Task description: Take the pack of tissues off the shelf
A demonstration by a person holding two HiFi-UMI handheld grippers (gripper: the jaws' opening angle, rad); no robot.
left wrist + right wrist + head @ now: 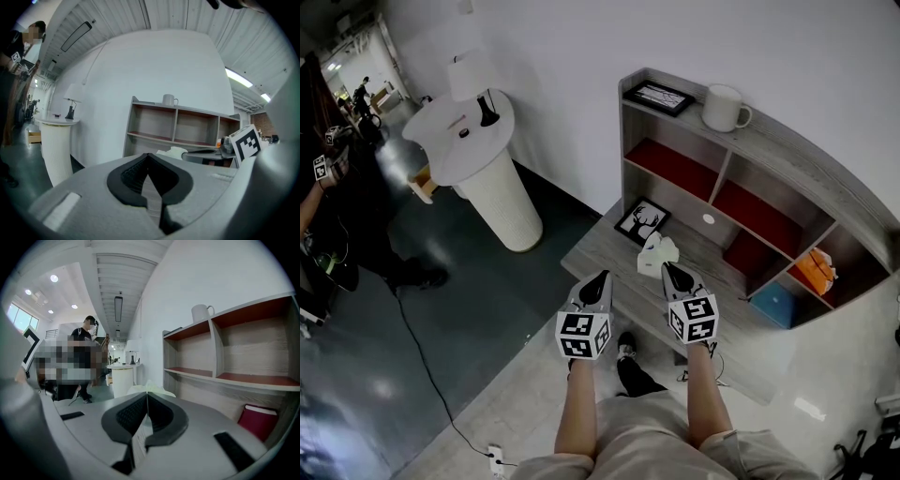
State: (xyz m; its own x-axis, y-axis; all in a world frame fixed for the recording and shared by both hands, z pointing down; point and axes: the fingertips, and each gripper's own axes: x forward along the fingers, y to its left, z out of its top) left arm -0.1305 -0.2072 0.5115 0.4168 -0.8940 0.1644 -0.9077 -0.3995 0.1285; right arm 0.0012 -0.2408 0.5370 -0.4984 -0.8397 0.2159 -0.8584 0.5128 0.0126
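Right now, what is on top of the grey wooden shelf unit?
A white ceramic mug stands there, and a black-framed picture lies flat beside it on the grey wooden shelf unit. Anything under the mug or the frame is covered.

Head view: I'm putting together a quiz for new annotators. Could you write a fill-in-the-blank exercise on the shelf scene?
1. The white ceramic mug stands on the ____ board of the grey wooden shelf unit.
2. The black-framed picture leaning below the compartments shows an antlered ____.
3. Of the left gripper and the right gripper, the pale pack of tissues lies nearer the ____ one.

Missing words: top; deer; right.
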